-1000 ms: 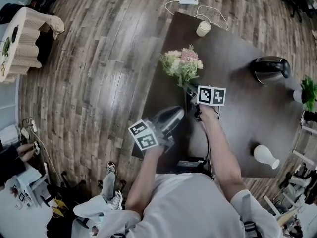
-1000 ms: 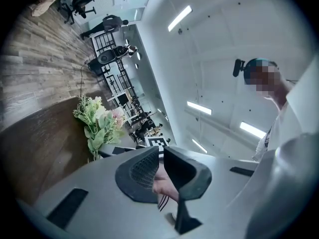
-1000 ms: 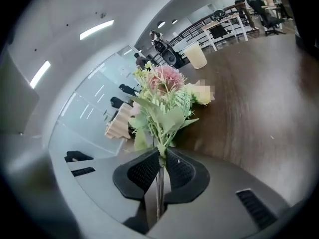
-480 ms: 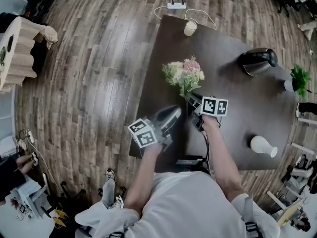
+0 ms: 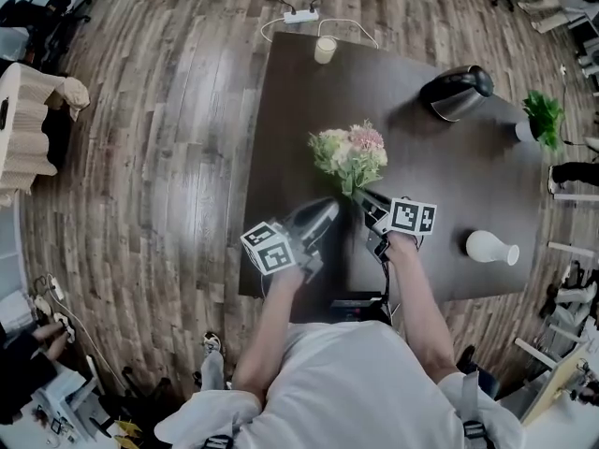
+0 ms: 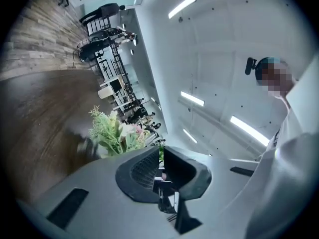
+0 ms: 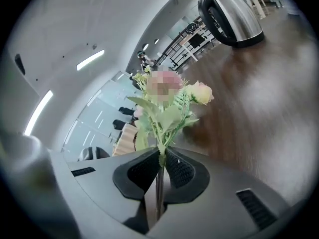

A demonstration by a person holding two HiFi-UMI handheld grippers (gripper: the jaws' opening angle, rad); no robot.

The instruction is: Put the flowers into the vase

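Observation:
A bunch of pink, cream and green flowers (image 5: 348, 155) hangs over the dark table (image 5: 440, 171), held by its stems. My right gripper (image 5: 368, 203) is shut on those stems, just below the blooms. In the right gripper view the stems (image 7: 160, 180) run down between the two pads and the flowers (image 7: 167, 103) rise above them. My left gripper (image 5: 321, 217) hovers at the table's near left edge, beside the bunch, shut and holding nothing. The flowers (image 6: 117, 133) show beyond its jaws. A white vase (image 5: 490, 247) sits at the table's near right, well away from both grippers.
A steel kettle (image 5: 456, 92) stands at the far right of the table, also in the right gripper view (image 7: 229, 14). A small cup (image 5: 325, 50) is at the far edge, a potted plant (image 5: 540, 116) at the right. A power strip (image 5: 301, 15) lies on the wood floor.
My right gripper has carried the flowers rightward, further over the table, and slightly up. The left gripper has shifted a little the same way.

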